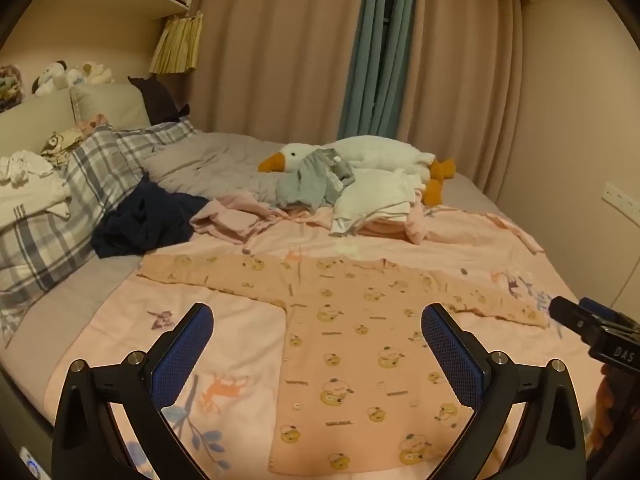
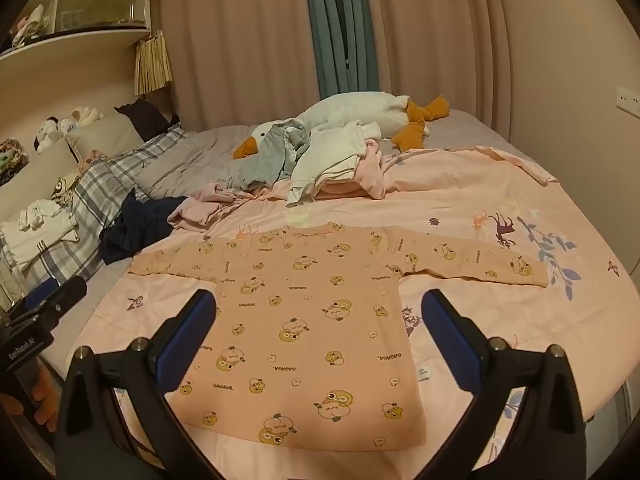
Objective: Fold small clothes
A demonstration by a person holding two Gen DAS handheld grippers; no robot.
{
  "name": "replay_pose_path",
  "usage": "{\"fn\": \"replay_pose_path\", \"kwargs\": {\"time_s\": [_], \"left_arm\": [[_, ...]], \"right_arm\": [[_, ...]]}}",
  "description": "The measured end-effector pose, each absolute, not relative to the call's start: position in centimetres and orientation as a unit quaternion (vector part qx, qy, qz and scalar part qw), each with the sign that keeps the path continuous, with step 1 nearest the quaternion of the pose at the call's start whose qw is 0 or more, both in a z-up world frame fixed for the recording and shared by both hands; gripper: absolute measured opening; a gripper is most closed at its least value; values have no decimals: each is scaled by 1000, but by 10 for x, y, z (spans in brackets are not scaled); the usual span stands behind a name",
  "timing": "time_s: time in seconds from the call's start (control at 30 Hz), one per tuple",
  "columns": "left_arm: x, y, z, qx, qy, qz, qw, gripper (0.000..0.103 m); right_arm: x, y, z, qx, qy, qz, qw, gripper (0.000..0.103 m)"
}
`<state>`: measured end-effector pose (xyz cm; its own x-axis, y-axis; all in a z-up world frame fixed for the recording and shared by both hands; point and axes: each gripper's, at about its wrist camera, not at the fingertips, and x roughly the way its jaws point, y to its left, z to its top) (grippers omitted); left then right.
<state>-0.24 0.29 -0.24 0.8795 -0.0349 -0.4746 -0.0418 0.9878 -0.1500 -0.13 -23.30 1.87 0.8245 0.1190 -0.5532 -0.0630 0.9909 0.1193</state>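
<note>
The left hand-held gripper (image 1: 317, 354) hangs above the peach long-sleeved top (image 1: 360, 356), jaws spread wide with nothing between its blue pads (image 1: 182, 356). The right hand-held gripper (image 2: 319, 344) is likewise wide open and empty, poised over the same top's lower half. In the left wrist view the right tool's black body shows just off the top's right sleeve end; in the right wrist view the left tool sits off the top's left sleeve.

The top lies flat on a pink printed sheet (image 2: 520, 320), both sleeves stretched straight out sideways, its hem toward the cameras; it is patterned with small yellow cartoon figures and "GAGAGA" lettering.

Beyond the top's collar lies a loose heap of small garments: a white piece (image 2: 336, 156), a grey piece (image 2: 276, 152) and pink ones (image 2: 208, 208). Behind that heap rests a white goose plush (image 2: 360, 112). Left of the top's left sleeve lies a crumpled navy garment (image 2: 136, 228), against plaid pillows (image 1: 80, 184).
</note>
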Motion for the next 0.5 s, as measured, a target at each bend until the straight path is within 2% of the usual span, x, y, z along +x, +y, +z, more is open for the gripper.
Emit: {"fn": "replay_pose_path", "kwargs": {"time_s": [0.5], "left_arm": [[-7,0,3,-82,229,-12,970,103]], "right_arm": [[-1,-230,18,38,290,47,955,103]]}}
